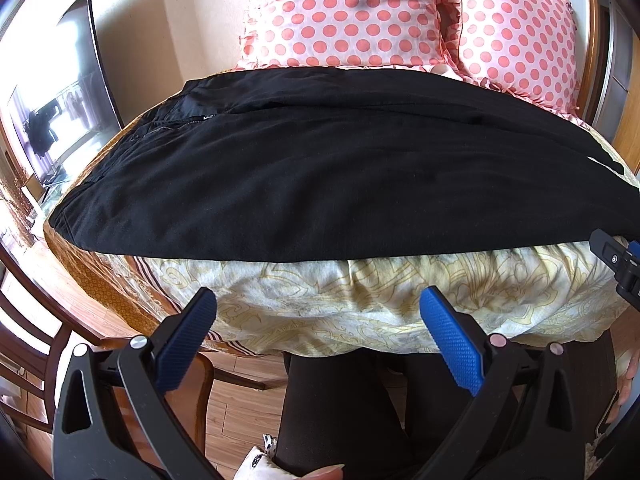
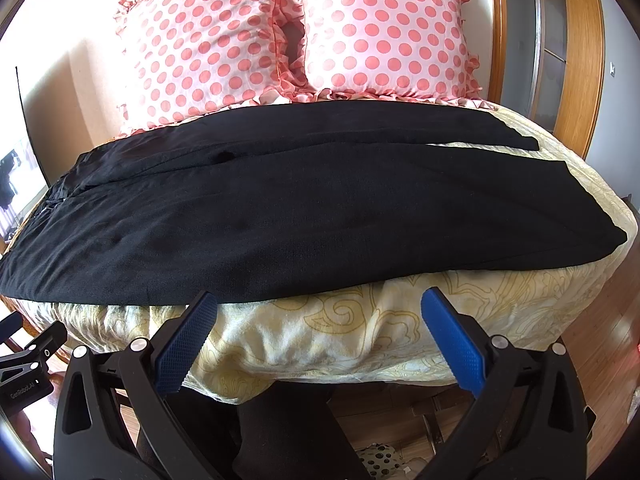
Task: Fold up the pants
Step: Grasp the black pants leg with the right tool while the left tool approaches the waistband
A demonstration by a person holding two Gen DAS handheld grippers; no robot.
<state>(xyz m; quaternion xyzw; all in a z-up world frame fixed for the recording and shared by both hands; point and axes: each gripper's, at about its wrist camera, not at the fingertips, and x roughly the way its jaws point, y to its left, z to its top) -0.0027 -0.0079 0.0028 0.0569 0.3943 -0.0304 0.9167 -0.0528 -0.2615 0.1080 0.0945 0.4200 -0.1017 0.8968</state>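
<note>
While pants [image 1: 320, 176] lie flat, left gripper [image 1: 318, 336], right gripper [image 2: 318, 336] hover wide open, empty.

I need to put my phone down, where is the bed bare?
Bare: the yellow patterned bedspread strip along the near edge, and its right end beyond the hems. The black pants fill the middle; pink polka-dot pillows crowd the back.

A bed [image 2: 360, 320] with two spotted pillows [image 2: 280, 40] filled the frame; wood floor [image 1: 240, 408] below, a television [image 1: 60, 120] at left.
</note>
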